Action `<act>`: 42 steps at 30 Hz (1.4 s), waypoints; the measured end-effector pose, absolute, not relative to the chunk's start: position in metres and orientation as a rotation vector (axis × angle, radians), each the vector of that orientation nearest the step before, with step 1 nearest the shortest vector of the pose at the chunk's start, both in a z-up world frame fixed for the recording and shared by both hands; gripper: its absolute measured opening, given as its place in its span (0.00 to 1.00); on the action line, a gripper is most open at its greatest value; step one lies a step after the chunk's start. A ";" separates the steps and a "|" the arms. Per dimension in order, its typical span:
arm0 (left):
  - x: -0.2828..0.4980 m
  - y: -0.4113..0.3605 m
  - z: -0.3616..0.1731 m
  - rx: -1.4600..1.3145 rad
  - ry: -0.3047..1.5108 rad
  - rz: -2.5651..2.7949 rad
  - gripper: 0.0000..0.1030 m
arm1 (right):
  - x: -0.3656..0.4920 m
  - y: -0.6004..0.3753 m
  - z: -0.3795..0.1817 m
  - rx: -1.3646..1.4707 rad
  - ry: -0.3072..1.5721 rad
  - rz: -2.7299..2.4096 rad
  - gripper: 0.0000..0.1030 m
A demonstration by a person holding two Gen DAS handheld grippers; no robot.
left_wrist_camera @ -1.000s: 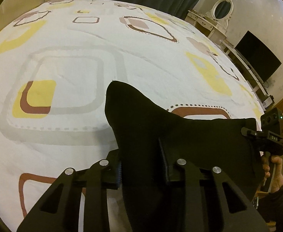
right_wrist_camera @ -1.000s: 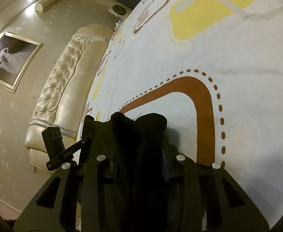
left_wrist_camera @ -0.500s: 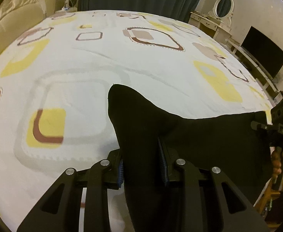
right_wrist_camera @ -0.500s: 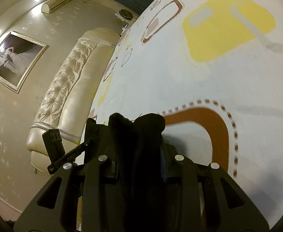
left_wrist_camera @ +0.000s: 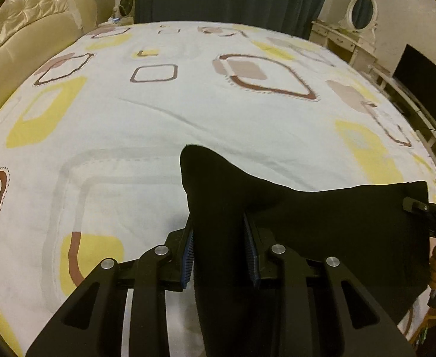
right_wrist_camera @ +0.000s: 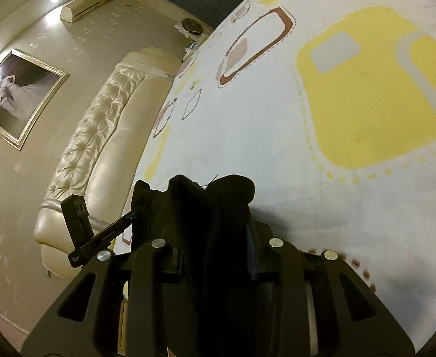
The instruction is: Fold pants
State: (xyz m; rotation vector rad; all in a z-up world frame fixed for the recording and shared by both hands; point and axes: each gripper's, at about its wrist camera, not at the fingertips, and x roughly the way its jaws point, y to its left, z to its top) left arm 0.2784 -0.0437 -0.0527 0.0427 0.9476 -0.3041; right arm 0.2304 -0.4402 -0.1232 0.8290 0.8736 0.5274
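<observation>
Left wrist view: at far left a cream headboard (left_wrist_camera: 24,29) edges the bed (left_wrist_camera: 188,104), whose white sheet carries yellow and brown squares. Low in the middle, the left gripper (left_wrist_camera: 219,247) is closed on the black pants (left_wrist_camera: 322,223), its blue pads (left_wrist_camera: 188,253) pressed against the cloth on both sides. A corner of the pants sticks up past the fingertips, and the cloth stretches rightward, held above the sheet, to the right gripper (left_wrist_camera: 423,208) at the frame edge. A dresser (left_wrist_camera: 346,41) and dark screen (left_wrist_camera: 423,89) stand beyond the bed on the right.

Right wrist view: a framed picture (right_wrist_camera: 12,101) hangs at left, then the headboard (right_wrist_camera: 99,148). The left gripper (right_wrist_camera: 105,232) shows beside the bunched pants (right_wrist_camera: 206,223), which the right gripper (right_wrist_camera: 215,253) pinches tight between its fingers, over the sheet.
</observation>
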 end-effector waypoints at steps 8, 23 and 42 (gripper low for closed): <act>0.296 -0.036 -0.076 0.000 1.000 -0.292 0.30 | 0.246 -0.443 -0.152 0.885 0.933 0.498 0.28; 0.294 -0.026 -0.086 -0.043 1.004 -0.338 0.40 | 0.247 -0.450 -0.169 0.987 0.937 0.518 0.33; 0.194 0.037 -0.074 -0.312 1.069 -0.527 0.79 | 0.166 -0.476 -0.139 1.034 0.909 0.502 0.74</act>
